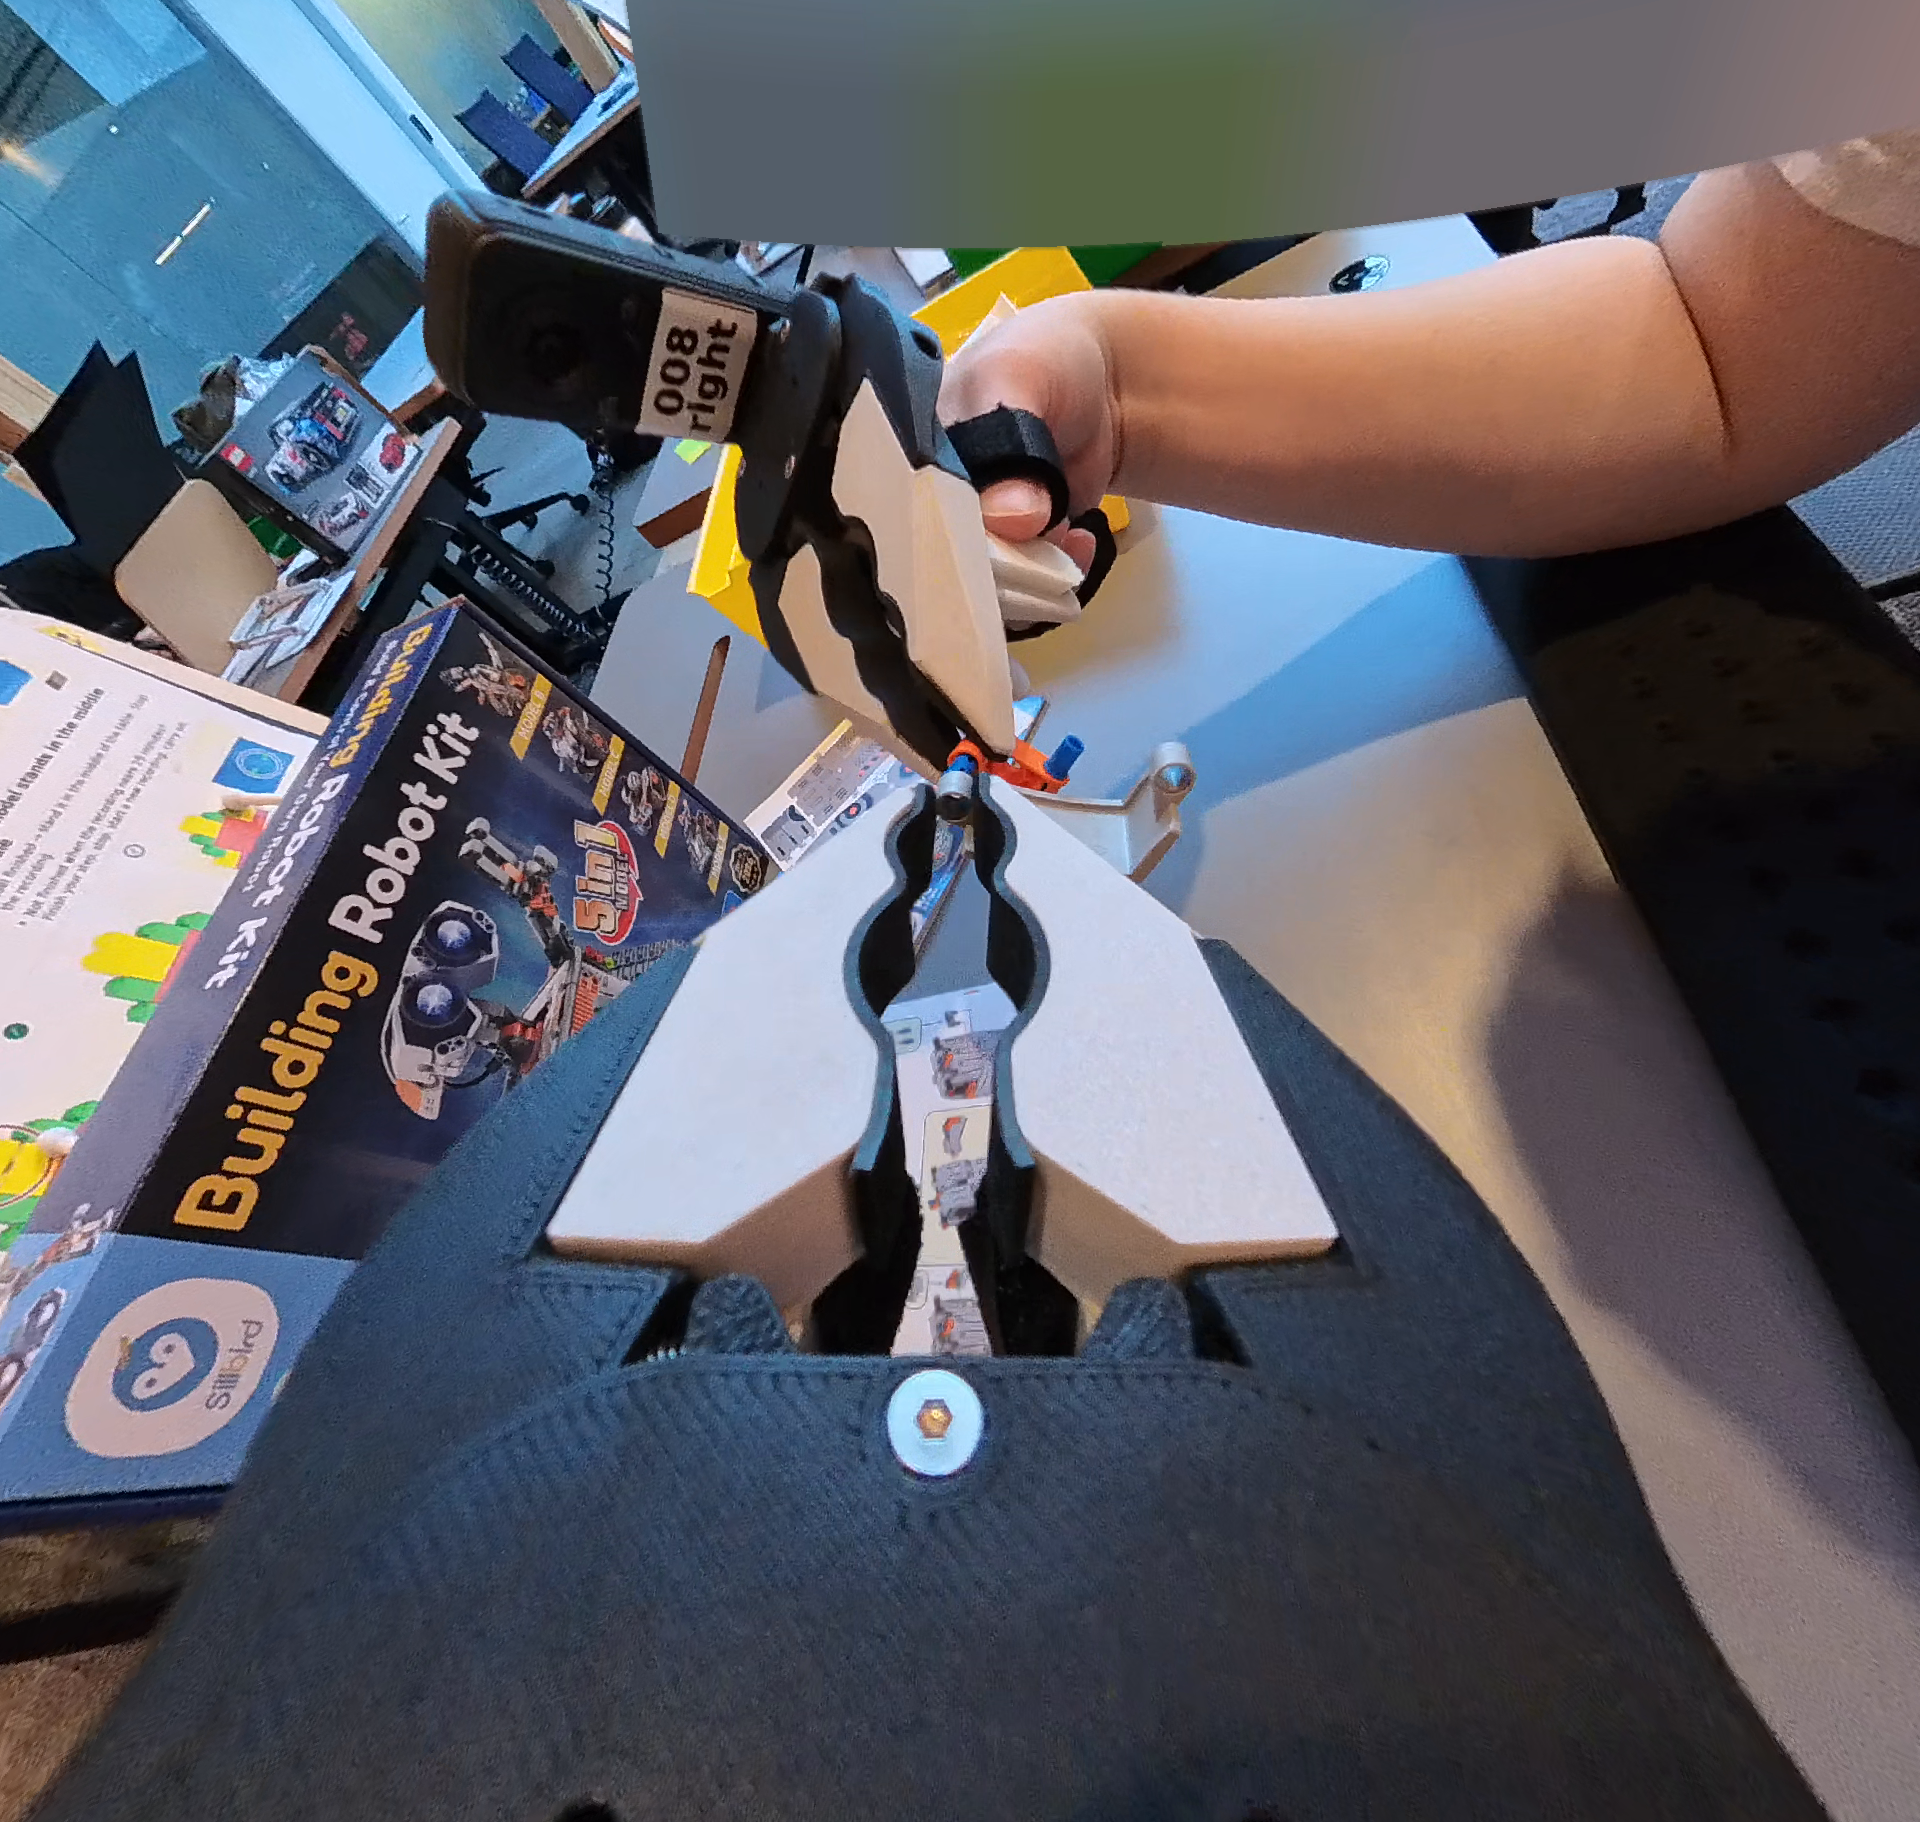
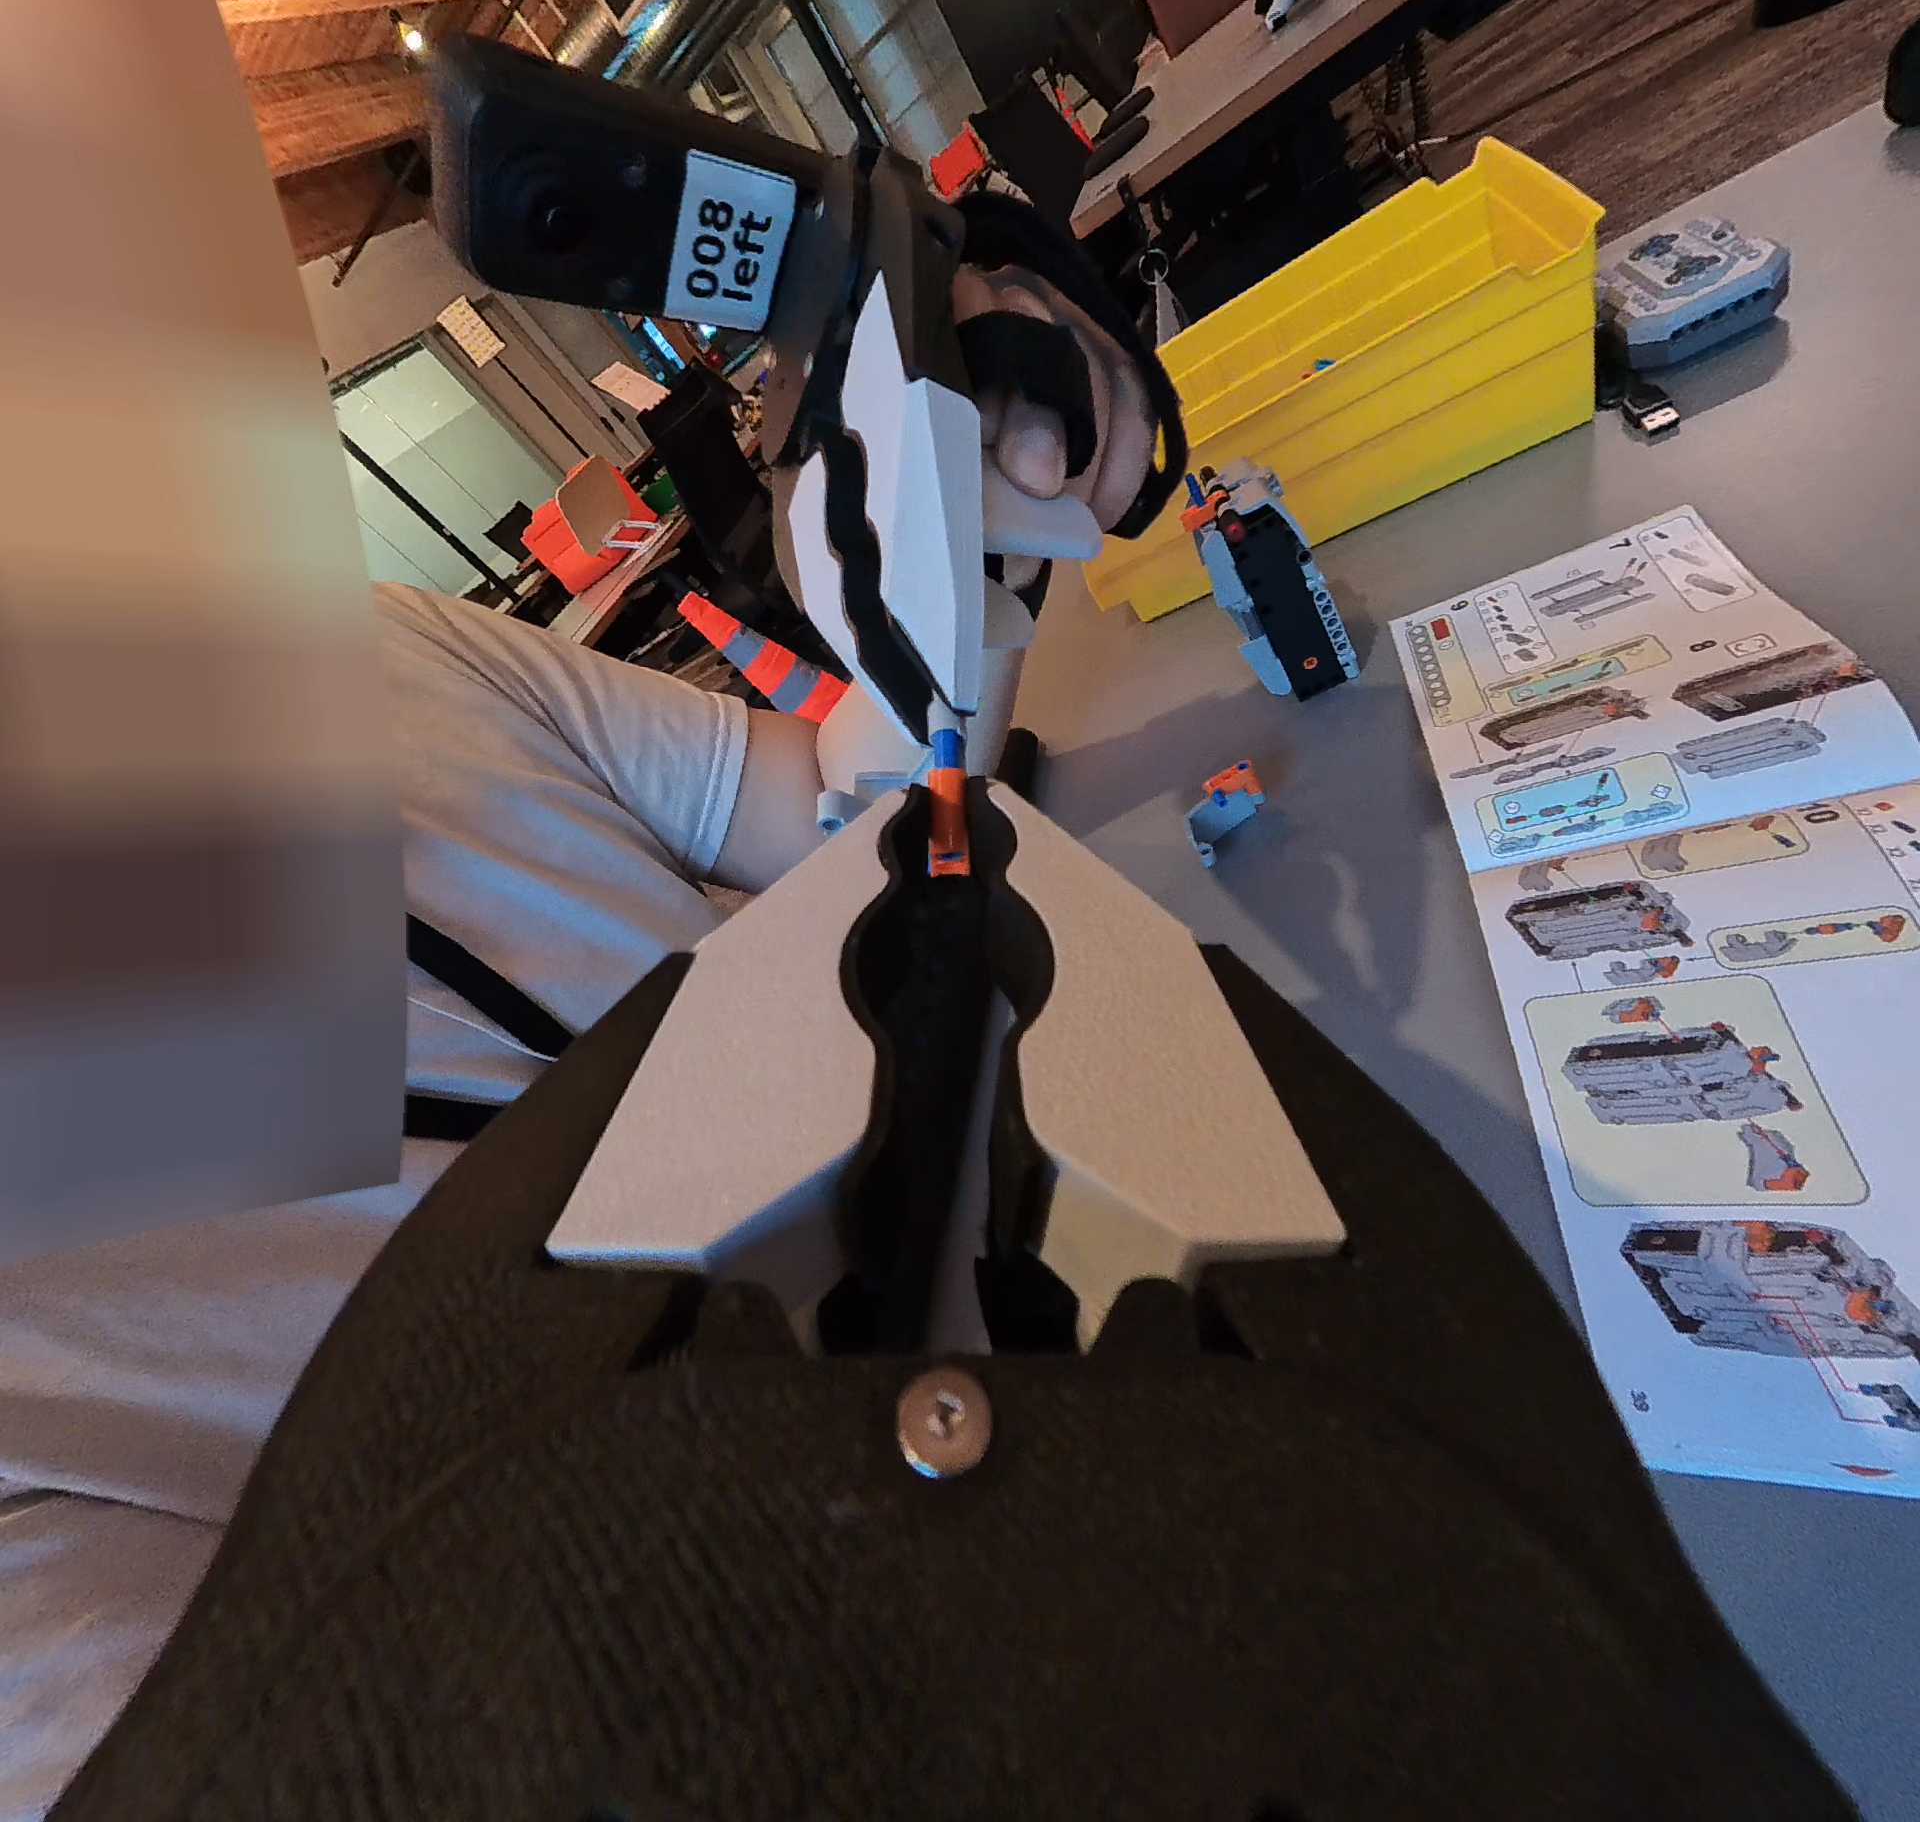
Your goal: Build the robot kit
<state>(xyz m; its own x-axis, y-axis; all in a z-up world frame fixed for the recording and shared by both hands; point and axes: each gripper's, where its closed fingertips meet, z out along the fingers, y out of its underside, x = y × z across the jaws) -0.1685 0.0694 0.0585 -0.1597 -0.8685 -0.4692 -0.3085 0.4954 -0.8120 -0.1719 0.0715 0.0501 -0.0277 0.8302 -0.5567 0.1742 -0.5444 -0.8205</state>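
Note:
Both grippers meet tip to tip above the grey table (image 2: 1351,993). My left gripper (image 1: 961,804) is shut on a small grey round bush (image 1: 956,791). My right gripper (image 2: 948,816) is shut on an orange connector (image 2: 948,832) with a blue pin (image 2: 943,746) sticking out toward the left gripper (image 2: 951,721). In the left wrist view the right gripper (image 1: 982,749) comes down from above, with the orange connector (image 1: 1023,766) at its tips. A light grey bent beam (image 1: 1143,806) sits right behind them; I cannot tell whether it is joined to them.
A yellow bin (image 2: 1382,359) stands at the back with a grey and black part-built model (image 2: 1273,577) in front of it. A small grey and orange piece (image 2: 1226,806) lies near an open instruction booklet (image 2: 1683,941). A kit box (image 1: 343,993) lies at the left. My left and right fingertips are right by each other.

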